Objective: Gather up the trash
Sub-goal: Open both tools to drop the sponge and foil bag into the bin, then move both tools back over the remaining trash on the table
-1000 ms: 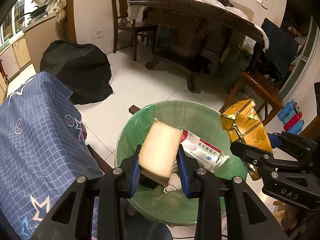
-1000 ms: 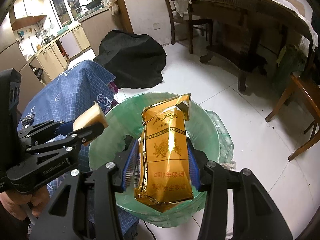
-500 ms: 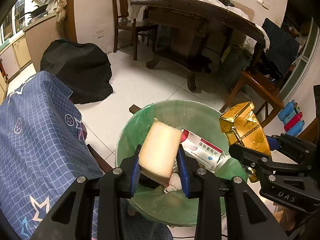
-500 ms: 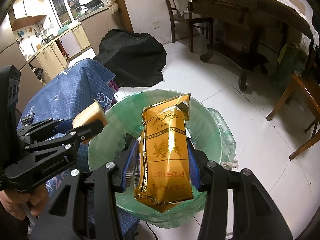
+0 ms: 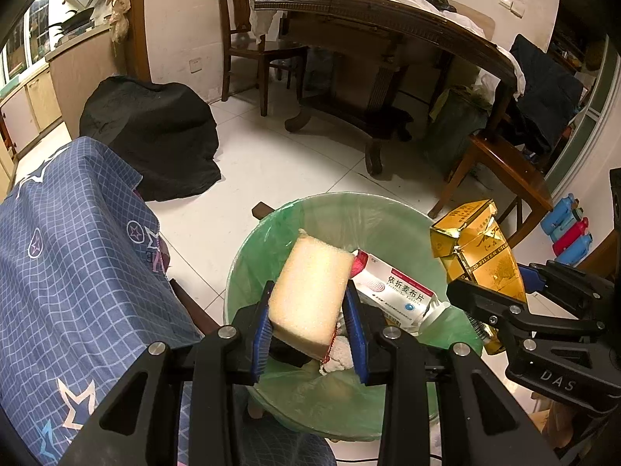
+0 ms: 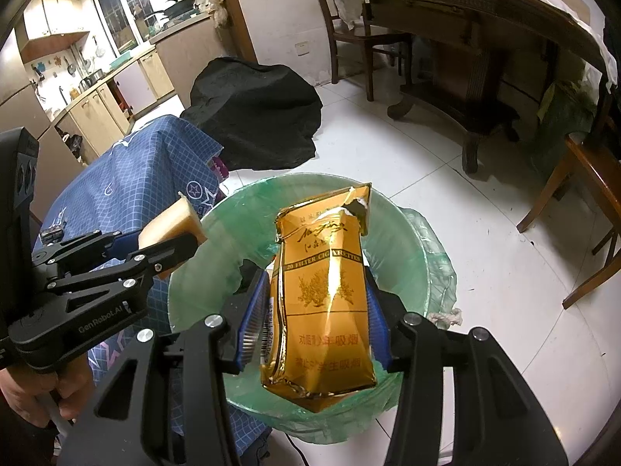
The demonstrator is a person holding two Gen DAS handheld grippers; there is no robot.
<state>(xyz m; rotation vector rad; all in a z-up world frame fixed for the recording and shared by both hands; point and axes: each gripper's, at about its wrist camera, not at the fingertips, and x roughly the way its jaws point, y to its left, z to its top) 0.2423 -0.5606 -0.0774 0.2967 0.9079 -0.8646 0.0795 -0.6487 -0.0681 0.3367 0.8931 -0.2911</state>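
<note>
A yellow sponge is clamped between the blue pads of my left gripper, which is shut on it over the green-lined trash bin. Inside the bin lie a white and red medicine box and crumpled tissue. At the right, my right gripper is shut on a torn gold cigarette pack. The right wrist view shows the gold pack upright in my right gripper above the bin. My left gripper with the sponge is at its left.
A blue star-patterned cloth covers furniture left of the bin. A black covered heap lies on the white tiles behind it. A dark wooden table and chairs stand beyond. A crumpled tissue lies beside the bin.
</note>
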